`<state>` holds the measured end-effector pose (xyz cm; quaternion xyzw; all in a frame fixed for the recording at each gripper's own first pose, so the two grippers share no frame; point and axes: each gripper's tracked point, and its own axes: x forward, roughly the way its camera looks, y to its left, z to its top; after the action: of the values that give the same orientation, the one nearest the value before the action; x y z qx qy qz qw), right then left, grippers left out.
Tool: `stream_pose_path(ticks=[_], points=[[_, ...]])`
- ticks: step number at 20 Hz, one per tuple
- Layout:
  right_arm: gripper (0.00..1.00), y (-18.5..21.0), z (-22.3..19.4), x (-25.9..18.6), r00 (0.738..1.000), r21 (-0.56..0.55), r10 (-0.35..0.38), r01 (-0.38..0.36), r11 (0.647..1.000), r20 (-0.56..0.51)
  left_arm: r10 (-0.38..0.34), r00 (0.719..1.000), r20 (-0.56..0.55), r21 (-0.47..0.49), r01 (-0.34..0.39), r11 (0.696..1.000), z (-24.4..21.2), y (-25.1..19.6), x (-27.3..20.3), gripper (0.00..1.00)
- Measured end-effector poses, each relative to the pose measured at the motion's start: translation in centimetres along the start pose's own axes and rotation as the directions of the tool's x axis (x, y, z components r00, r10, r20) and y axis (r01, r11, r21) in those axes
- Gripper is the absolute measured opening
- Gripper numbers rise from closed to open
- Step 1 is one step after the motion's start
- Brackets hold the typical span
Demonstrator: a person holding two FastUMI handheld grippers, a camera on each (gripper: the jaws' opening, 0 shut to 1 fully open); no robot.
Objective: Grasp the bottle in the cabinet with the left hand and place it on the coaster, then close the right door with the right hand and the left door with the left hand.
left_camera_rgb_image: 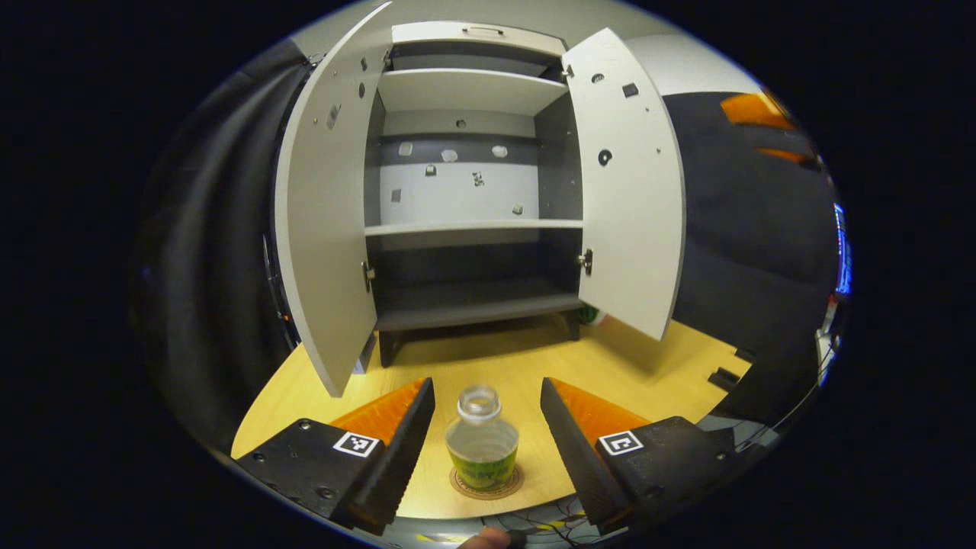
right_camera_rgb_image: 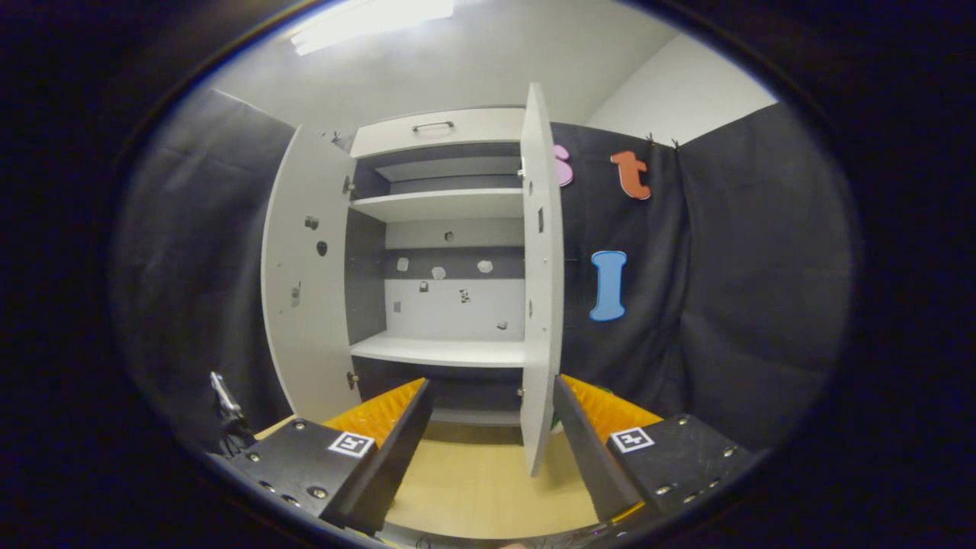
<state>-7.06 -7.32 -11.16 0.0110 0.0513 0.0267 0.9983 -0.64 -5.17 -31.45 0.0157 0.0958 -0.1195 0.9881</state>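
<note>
Upright, green-labelled bottle (left_camera_rgb_image: 482, 446) on coaster (left_camera_rgb_image: 512, 486); label unreadable

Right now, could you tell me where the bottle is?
In the left gripper view, the bottle stands upright on the coaster on the wooden table, between the open left gripper fingers, in front of the open cabinet.

The right gripper (right_camera_rgb_image: 488, 427), jaws spread wide with nothing between them, faces a tall pale-grey wooden cabinet (right_camera_rgb_image: 438, 252) at twelve o'clock. Its left door (right_camera_rgb_image: 305, 282) swings open toward ten o'clock; its right door (right_camera_rgb_image: 541, 290) stands edge-on, its lower corner just above the gap between the fingers. White shelves (right_camera_rgb_image: 442, 351) cross the dark interior. A light wooden tabletop (right_camera_rgb_image: 473, 488) lies at six o'clock.
</note>
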Motion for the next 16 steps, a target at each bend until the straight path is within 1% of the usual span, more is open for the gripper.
stream_pose_path(ticks=[1, 2, 3, 5, 6, 7, 8, 10, 12, 16], points=[[0.96, -1.5, 0.3, -0.4, 1.000, -0.013, -0.018, 0.018, 1.000, 0.008, 0.004, 1.000, 0.015, 0.004, -0.004, 1.000, 1.7, -0.2, -0.5, 0.89], [0.93, -2.9, 0.6, -0.8, 0.999, -0.029, -0.038, 0.038, 0.999, 0.018, 0.012, 0.999, 0.035, 0.010, -0.012, 1.000, 3.6, -0.3, -0.9, 0.89], [0.96, -4.3, 1.0, -1.1, 0.998, -0.041, -0.054, 0.055, 0.998, 0.030, 0.013, 0.998, 0.061, 0.014, -0.014, 1.000, 5.8, -0.5, -1.4, 0.89], [0.97, -7.2, 1.5, -1.5, 0.995, -0.052, -0.088, 0.091, 0.995, 0.051, 0.006, 0.995, 0.095, 0.034, -0.009, 0.999, 9.5, -1.5, -2.2, 0.89], [0.93, -8.7, 1.8, -1.7, 0.993, -0.048, -0.108, 0.111, 0.993, 0.054, 0.008, 0.994, 0.106, 0.049, -0.013, 0.999, 11.2, -1.8, -2.6, 0.89], [0.96, -10.2, 1.9, -1.7, 0.989, -0.042, -0.134, 0.136, 0.990, 0.055, 0.007, 0.994, 0.113, 0.055, -0.013, 0.998, 12.6, -2.0, -3.0, 0.89], [0.93, -11.8, 2.3, -1.6, 0.985, -0.036, -0.160, 0.162, 0.986, 0.058, -0.003, 0.992, 0.127, 0.057, -0.004, 0.998, 14.2, -2.6, -3.4, 0.89], [0.93, -14.7, 2.5, -1.4, 0.977, -0.027, -0.205, 0.207, 0.978, 0.062, -0.025, 0.988, 0.154, 0.039, 0.019, 0.999, 17.1, -3.6, -3.9, 0.89], [0.93, -17.3, 2.8, -1.1, 0.969, -0.044, -0.240, 0.243, 0.969, 0.067, -0.045, 0.985, 0.167, 0.011, 0.043, 0.999, 19.2, -4.2, -4.1, 0.89], [0.93, -20.7, 3.7, 1.2, 0.959, -0.115, -0.272, 0.280, 0.953, 0.083, -0.038, 0.978, 0.204, -0.003, 0.039, 0.999, 23.7, -3.2, -3.9, 0.89]])
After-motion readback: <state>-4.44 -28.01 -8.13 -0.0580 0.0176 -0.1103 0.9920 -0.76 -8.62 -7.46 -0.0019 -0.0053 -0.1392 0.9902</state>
